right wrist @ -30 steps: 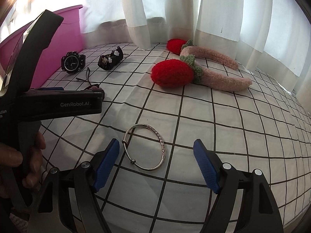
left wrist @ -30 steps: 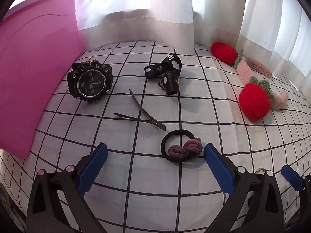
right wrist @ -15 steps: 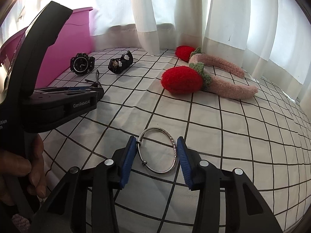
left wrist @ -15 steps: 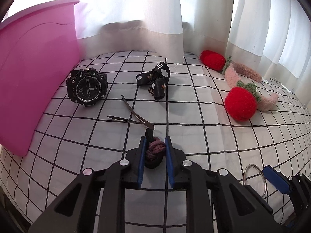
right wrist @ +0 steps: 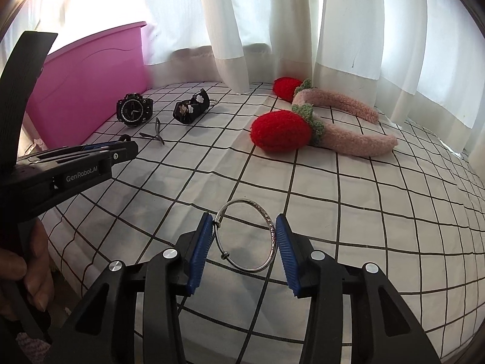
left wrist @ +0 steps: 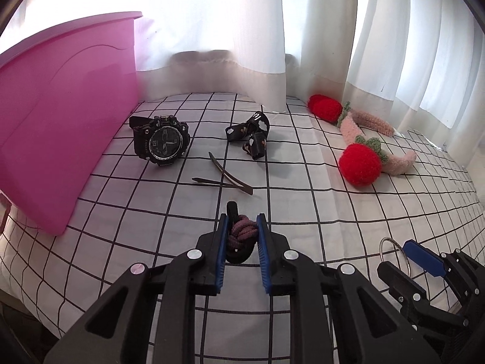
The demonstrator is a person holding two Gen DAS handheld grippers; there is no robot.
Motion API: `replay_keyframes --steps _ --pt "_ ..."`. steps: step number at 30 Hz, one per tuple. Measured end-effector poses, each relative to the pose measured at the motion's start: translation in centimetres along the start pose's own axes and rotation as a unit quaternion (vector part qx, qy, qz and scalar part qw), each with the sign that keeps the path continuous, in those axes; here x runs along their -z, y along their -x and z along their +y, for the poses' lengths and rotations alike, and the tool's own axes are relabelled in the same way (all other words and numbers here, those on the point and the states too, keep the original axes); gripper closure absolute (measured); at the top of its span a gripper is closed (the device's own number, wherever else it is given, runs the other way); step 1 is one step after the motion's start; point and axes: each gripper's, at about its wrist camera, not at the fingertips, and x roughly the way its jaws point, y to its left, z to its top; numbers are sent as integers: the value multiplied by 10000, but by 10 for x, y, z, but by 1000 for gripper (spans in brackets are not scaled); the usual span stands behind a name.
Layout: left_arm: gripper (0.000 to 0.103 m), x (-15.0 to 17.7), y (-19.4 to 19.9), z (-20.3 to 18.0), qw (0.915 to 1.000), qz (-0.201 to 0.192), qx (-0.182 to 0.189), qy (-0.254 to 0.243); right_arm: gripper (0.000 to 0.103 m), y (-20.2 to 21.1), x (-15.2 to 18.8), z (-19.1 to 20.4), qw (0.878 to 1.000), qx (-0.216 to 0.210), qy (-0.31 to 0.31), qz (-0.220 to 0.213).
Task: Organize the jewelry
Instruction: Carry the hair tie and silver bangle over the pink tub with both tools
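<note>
Left gripper (left wrist: 242, 236) clamped on hair tie (left wrist: 240, 238), near centre. Right gripper (right wrist: 242, 242) pinching silver bangle (right wrist: 246, 239) across its width, near right. Bangle slippery: keep squeeze steady, lift level, carry both to pink bin (left wrist: 60, 115) far left.

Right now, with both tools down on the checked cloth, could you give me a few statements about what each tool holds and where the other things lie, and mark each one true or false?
1. The left tool is shut on the hair tie. True.
2. The right tool has its pads at the two sides of the silver bangle. True.
3. The black sport watch lies inside the pink bin. False: it lies on the cloth beside the bin.
4. The strawberry headband is held by the right tool. False: it lies apart, near the curtain.
5. Two hair clips lie crossed between the watch and the hair tie. True.
</note>
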Motion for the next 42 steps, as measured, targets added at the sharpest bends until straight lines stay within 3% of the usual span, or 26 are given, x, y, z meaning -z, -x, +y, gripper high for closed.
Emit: replay_keyframes --steps 10,22,33,42 --pt "84 -11 42 6 9998 -38 -132 119 61 30 -35 0 9994 -127 235 -216" --pt "84 -57 137 30 9937 -724 -556 647 61 88 -117 21 9889 -795 841 -927" --pt "84 -97 196 107 9766 -1361 -1182 1171 61 104 -205 88 9698 -1708 1123 -1334" --pt "84 -117 201 183 9663 -1418 -1541 1495 61 77 -278 169 9501 -2476 1377 -1304"
